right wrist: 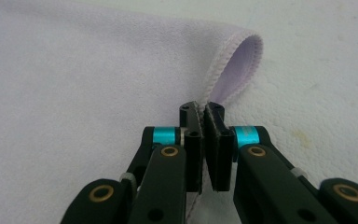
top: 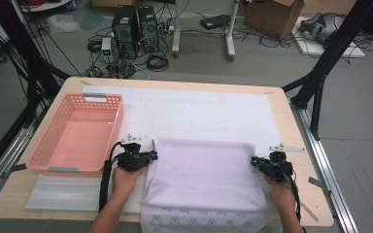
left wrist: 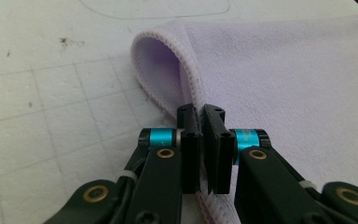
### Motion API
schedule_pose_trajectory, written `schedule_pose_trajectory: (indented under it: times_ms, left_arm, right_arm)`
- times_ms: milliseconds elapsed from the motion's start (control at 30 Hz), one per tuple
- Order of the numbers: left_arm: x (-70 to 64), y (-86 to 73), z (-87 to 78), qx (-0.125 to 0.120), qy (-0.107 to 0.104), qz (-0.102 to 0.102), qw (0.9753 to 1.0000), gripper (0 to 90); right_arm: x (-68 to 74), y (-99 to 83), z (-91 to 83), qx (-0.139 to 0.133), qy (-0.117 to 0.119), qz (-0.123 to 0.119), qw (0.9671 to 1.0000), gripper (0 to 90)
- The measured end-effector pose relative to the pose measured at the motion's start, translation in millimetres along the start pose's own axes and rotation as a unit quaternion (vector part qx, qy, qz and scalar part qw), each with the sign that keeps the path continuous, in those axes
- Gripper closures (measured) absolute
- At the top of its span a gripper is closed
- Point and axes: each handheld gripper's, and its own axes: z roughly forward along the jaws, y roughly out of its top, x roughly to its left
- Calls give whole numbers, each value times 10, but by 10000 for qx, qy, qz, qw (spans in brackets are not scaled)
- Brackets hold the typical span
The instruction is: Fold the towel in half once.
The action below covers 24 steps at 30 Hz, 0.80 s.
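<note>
While the lilac towel (top: pixel 201 170) is lying folded across the near-middle of the table (top: pixel 291 121) on a white mat (top: pixel 213 109), both hands are gripping its side edges. Left gripper (top: pixel 148 156) is clamping the stitched hem at the towel's left edge, jaws pinched together w/ fabric between. Right gripper (top: pixel 256 160) is doing the same at the right edge. A pink basket (top: pixel 75 133) is sitting just left of the towel, apart from it.

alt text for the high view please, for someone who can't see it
A person's two hands each hold a tool, left tool and right tool, shut on opposite side edges of a folded lavender towel on a white-covered table. An empty pink basket sits to the left.
</note>
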Motion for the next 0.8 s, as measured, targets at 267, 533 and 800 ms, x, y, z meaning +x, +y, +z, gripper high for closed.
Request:
schedule_pose_trajectory:
  times_ms: [267,533,800]
  left_arm:
    - [-118,253,-80,-453,41,300,9985,857]
    - [-10,661,-3,-682,121,244,9973,857]
    - [111,918,141,-998,197,88,9948,856]
  right_arm:
    - [-39,71,-131,-580,126,-7,9982,879]
    - [-183,332,-141,-878,70,117,9960,879]
    - [-309,700,-1,-1064,-7,69,9943,879]
